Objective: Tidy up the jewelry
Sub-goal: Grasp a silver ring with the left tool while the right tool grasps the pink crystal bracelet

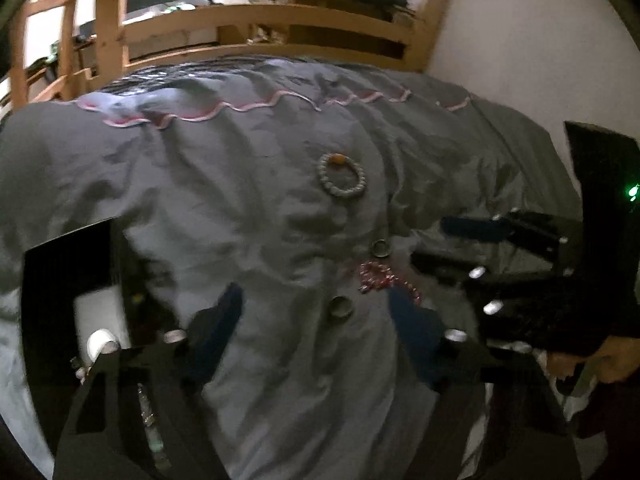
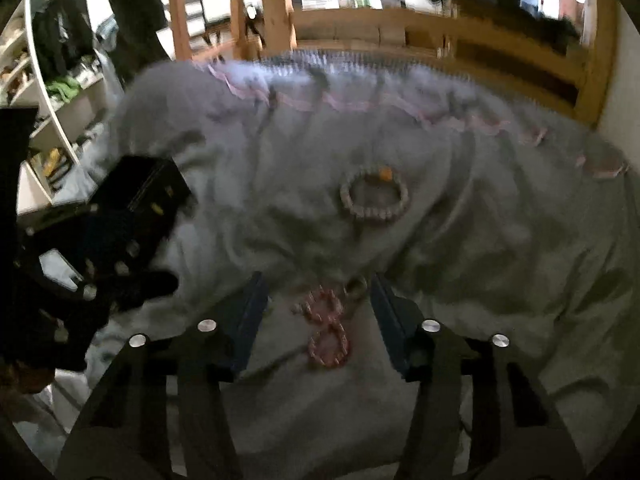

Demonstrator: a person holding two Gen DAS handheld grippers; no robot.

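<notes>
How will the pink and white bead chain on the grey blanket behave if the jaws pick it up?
The pink and white bead chain lies twisted in loose loops, so it is probably floppy and would dangle from one pinch point. Its small beads suggest it is light. The wrinkled grey blanket beneath is soft, so the jaws may catch fabric too.

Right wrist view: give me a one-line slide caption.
Open right claw straddles a pink chain on the grey bedspread; bead bracelet lies beyond.
</notes>
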